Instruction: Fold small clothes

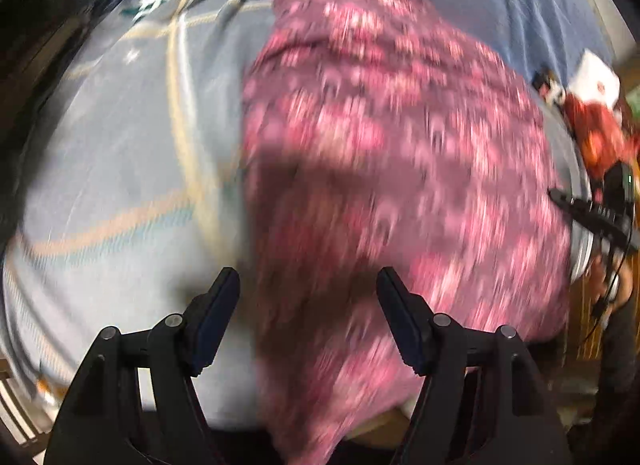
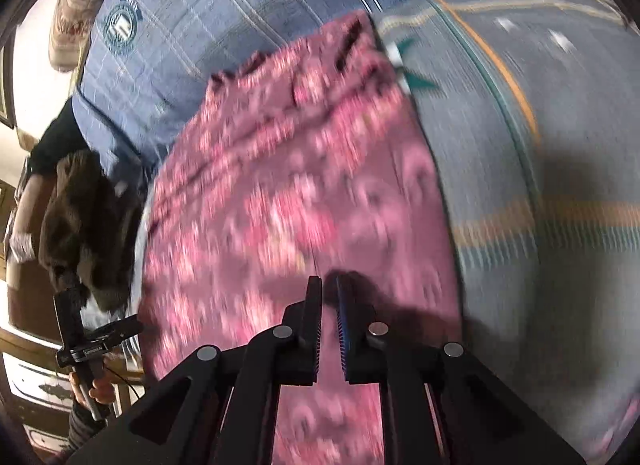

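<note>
A pink flower-print garment (image 1: 392, 169) lies spread on the blue-grey bedspread (image 1: 120, 169), blurred by motion. My left gripper (image 1: 308, 281) hangs over the garment's left edge, open wide with nothing between its fingers. In the right wrist view the same garment (image 2: 288, 193) fills the middle. My right gripper (image 2: 327, 281) is just above it, its jaws parted by only a narrow slit with no cloth caught in it. Each gripper shows in the other's view: the right one (image 1: 592, 217) at the garment's right edge, the left one (image 2: 100, 339) at its left edge.
A blue checked quilt (image 2: 208, 17) lies along the far side of the bed. A red and white soft toy (image 1: 592, 121) sits at the right. A person's hand (image 2: 96, 385) and dark hair (image 2: 88, 225) show at the left. Wooden furniture (image 2: 28, 329) stands beside the bed.
</note>
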A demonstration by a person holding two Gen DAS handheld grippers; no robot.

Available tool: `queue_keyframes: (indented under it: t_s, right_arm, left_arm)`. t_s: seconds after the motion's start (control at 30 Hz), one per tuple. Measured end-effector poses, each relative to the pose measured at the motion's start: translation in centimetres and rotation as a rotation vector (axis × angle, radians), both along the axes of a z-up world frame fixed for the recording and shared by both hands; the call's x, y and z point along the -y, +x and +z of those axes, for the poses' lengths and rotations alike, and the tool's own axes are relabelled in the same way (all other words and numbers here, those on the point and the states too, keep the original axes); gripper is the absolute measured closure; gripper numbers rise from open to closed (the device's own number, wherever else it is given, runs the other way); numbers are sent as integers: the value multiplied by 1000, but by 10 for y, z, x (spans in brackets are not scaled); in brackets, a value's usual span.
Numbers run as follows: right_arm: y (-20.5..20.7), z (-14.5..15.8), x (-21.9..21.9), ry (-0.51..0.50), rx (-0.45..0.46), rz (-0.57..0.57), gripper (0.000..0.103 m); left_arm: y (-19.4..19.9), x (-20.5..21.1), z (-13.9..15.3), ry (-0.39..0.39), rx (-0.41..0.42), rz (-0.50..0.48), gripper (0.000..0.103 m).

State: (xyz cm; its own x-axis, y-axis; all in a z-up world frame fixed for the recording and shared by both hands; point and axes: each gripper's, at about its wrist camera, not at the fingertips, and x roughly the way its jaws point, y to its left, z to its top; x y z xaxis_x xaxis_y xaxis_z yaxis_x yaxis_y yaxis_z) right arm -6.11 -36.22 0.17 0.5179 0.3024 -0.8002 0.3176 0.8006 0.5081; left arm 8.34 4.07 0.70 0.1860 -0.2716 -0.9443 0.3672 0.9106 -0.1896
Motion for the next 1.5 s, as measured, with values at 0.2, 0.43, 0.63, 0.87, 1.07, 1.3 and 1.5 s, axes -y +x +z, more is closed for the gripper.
queue_keyframes:
  t_s: [0.2, 0.43, 0.63, 0.87, 1.07, 1.3, 1.5]
  right_arm:
    - [-56, -1, -6, -17, -23, -31, 94]
    - [-121, 22, 5, -177, -55, -84, 53]
    - [-150, 5, -9, -84, -49, 21, 51]
    - [-136, -10, -43, -146, -89, 230, 98]
    - [-138, 29, -36, -59, 88, 236, 98]
    - [-114, 63, -28, 49, 255, 143, 98]
    - [-79, 83, -12, 92, 337, 72, 98]
  left_arm:
    - [-53, -33, -24, -10, -76, 12, 33]
    - [-84, -31, -37, -34, -126, -35, 32]
    - [-85, -20, -51, -44, -175, -51, 33]
    - [-88, -33, -55, -131, -264, -26, 95]
    - [-89, -43, -24, -271, -186, -39, 98]
    - [-69, -46, 12, -447, -98, -18, 98]
    - [-28, -47, 26, -518, -56, 85, 98]
